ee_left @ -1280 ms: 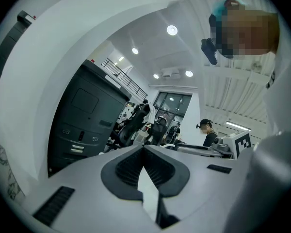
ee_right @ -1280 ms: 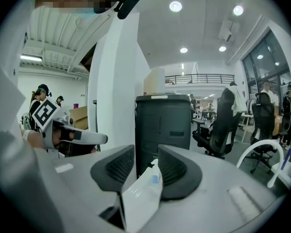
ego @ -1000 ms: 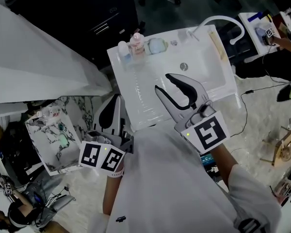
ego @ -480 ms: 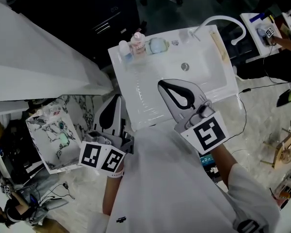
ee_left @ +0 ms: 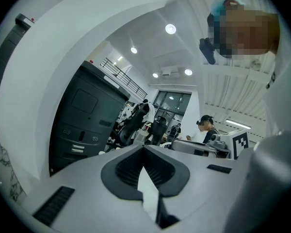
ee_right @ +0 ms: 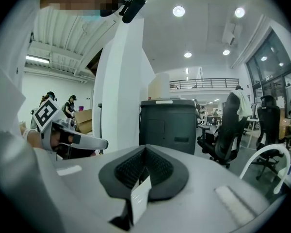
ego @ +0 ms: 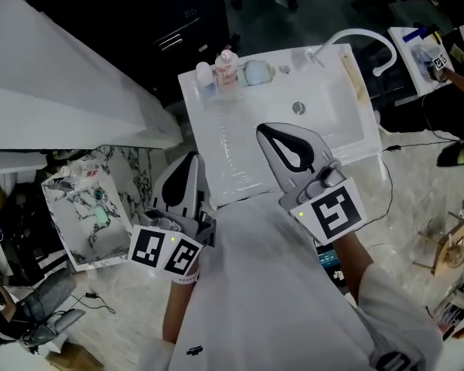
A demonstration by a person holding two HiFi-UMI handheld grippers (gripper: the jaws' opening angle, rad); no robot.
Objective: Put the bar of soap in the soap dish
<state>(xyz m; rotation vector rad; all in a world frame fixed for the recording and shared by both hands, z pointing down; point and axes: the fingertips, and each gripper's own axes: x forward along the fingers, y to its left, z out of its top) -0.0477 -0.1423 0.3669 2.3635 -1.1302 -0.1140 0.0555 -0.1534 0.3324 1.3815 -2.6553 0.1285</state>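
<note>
A white sink (ego: 205, 130) lies below me in the head view. On its back ledge sits a pale blue-green oval piece (ego: 255, 72); whether it is the soap, the dish or both I cannot tell. My right gripper (ego: 261, 129) hangs over the basin, shut with nothing between its pads, and its tips (ee_right: 145, 147) meet in the right gripper view. My left gripper (ego: 192, 156) is held off the sink's left front corner. It too is shut and empty, its tips (ee_left: 144, 147) touching in the left gripper view.
Two small bottles (ego: 226, 66) stand left of the oval piece. A curved white faucet (ego: 365, 35) rises at the sink's right end and the drain (ego: 298, 108) is mid-basin. A marbled box (ego: 85, 207), a white slab (ego: 54, 91) and a black cabinet (ego: 170, 22) are on the left.
The right gripper's jaws have gone from wide open to shut over the basin. Both hands have stayed about where they were.
</note>
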